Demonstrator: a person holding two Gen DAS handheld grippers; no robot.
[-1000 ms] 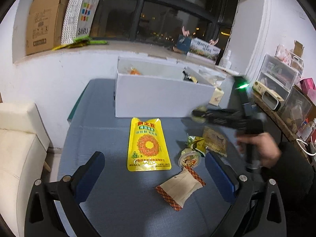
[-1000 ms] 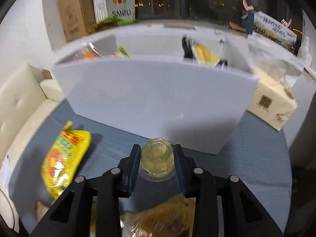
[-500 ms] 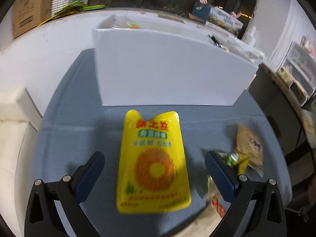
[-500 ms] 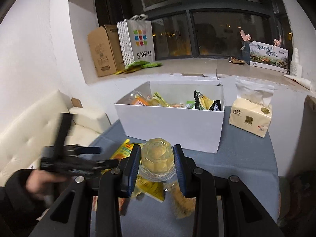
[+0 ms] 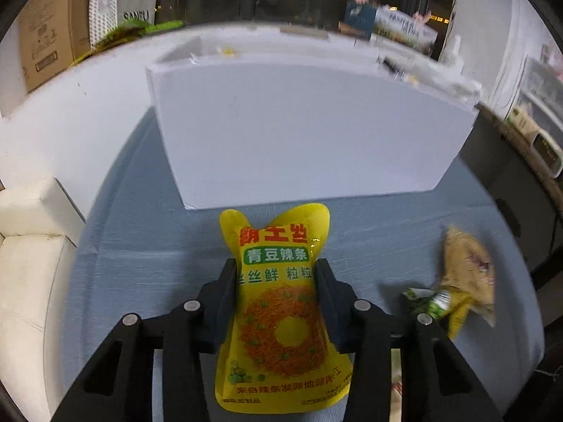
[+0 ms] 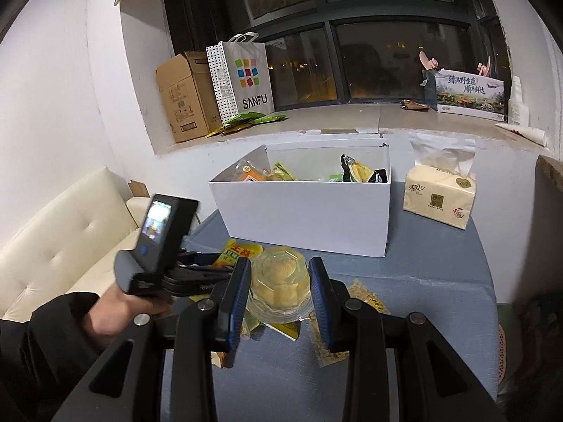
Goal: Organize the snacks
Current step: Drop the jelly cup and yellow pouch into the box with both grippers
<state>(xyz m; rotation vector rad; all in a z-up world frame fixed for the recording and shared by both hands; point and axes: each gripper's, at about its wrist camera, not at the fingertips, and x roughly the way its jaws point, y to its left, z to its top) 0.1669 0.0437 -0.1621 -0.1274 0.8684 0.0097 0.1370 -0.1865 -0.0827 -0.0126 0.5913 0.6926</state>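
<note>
My left gripper (image 5: 276, 274) is shut on a yellow snack pouch (image 5: 281, 313) with a ring picture, low over the blue-grey table, just in front of the white box (image 5: 302, 130). My right gripper (image 6: 280, 277) is shut on a clear jelly cup (image 6: 279, 283) and holds it up above the table, well back from the white box (image 6: 306, 207). That box holds several snack packets (image 6: 355, 170). The left gripper's body and the hand (image 6: 158, 256) show at the left of the right wrist view.
A brown snack packet (image 5: 466, 270) and a green-yellow packet (image 5: 434, 304) lie on the table to the right of the pouch. A tissue pack (image 6: 440, 198) stands right of the box. A cream sofa (image 6: 67, 235) is at the left. A cardboard box (image 6: 184, 95) and a paper bag (image 6: 242, 77) stand on the windowsill.
My left gripper has moved down and forward and closed on the yellow pouch. My right gripper has lifted up and back from the box with the jelly cup in it.
</note>
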